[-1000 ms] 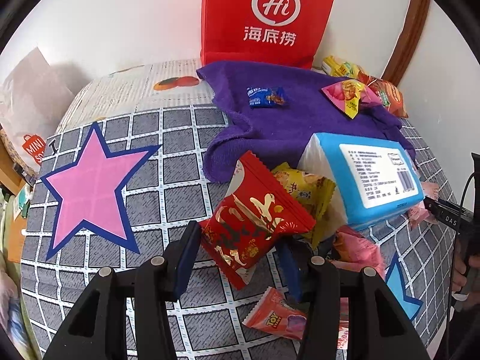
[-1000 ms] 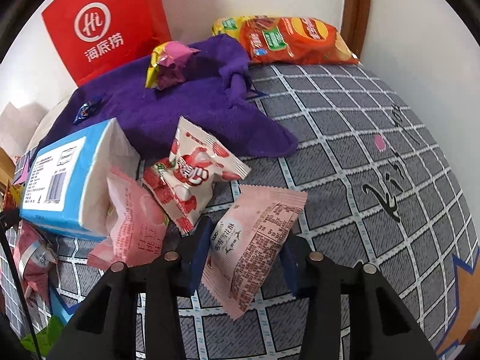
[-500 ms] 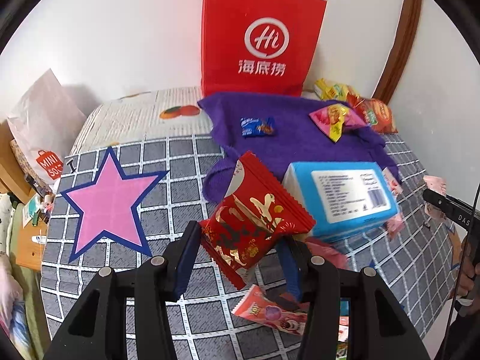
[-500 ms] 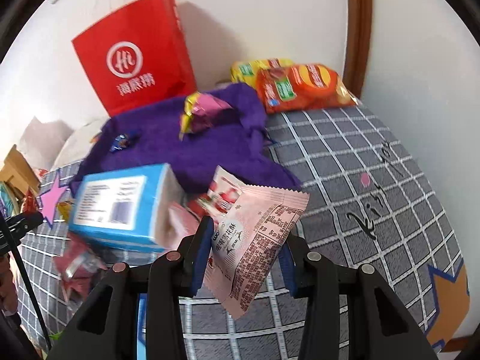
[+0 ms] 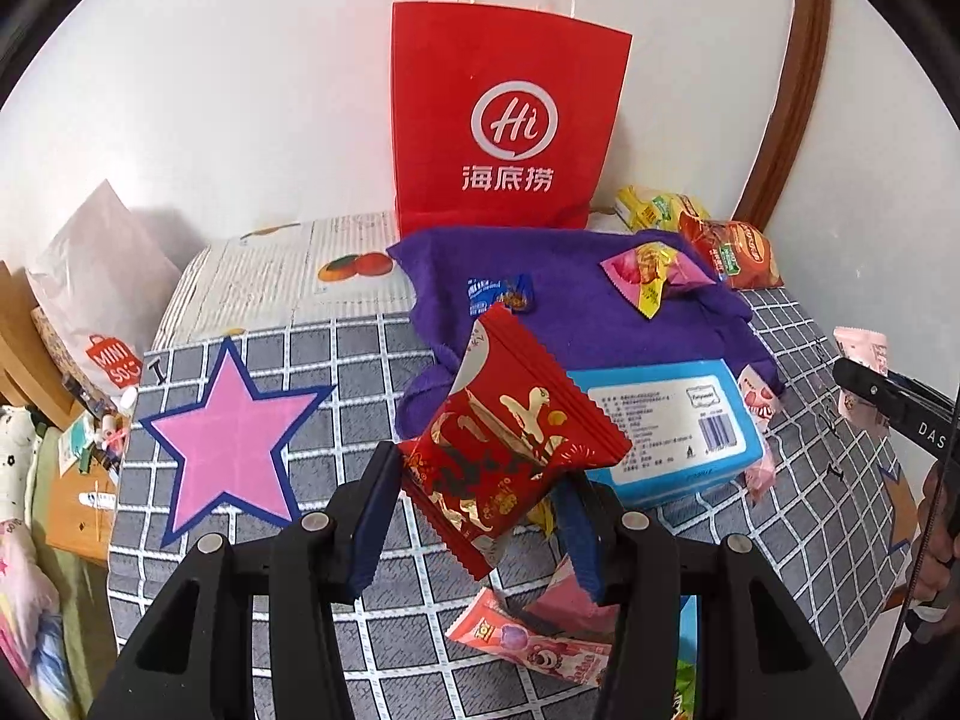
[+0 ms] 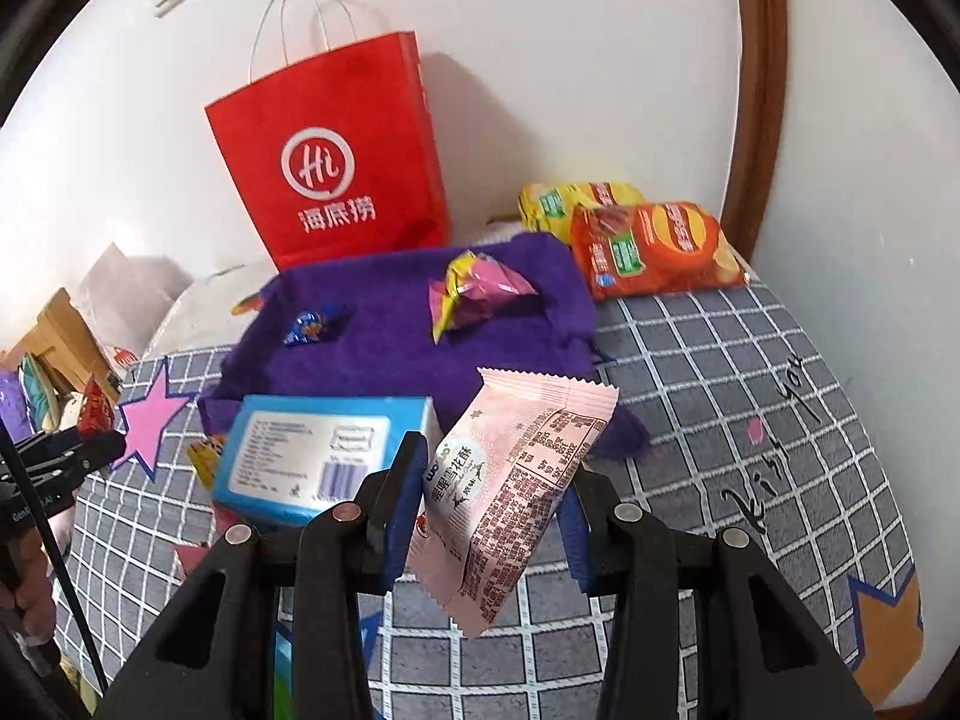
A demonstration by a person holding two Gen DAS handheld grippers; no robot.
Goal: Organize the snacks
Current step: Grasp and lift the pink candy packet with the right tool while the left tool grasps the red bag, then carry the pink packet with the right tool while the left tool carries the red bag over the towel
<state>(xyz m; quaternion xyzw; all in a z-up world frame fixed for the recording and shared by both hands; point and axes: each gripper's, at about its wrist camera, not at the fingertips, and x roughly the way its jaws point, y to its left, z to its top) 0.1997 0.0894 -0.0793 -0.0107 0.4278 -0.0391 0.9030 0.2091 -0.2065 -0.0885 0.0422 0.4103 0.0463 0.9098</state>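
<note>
Two packets are off the bed: your left gripper (image 5: pixel 480 510) is clamped on the red snack packet (image 5: pixel 510 450) at frame centre, and your right gripper (image 6: pixel 489 498) is clamped on the pink snack packet (image 6: pixel 516 480). Behind them, the red paper bag (image 5: pixel 504 120) stands upright against the wall, beyond the purple towel (image 5: pixel 576 306).

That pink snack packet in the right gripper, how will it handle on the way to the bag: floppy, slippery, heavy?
The pink packet sits pinched in the right gripper and keeps its flat shape past the pads, so it is probably fairly stiff and light. Its film looks smooth, so it may slip if swung. It hangs tilted, so expect some swivel.
</note>
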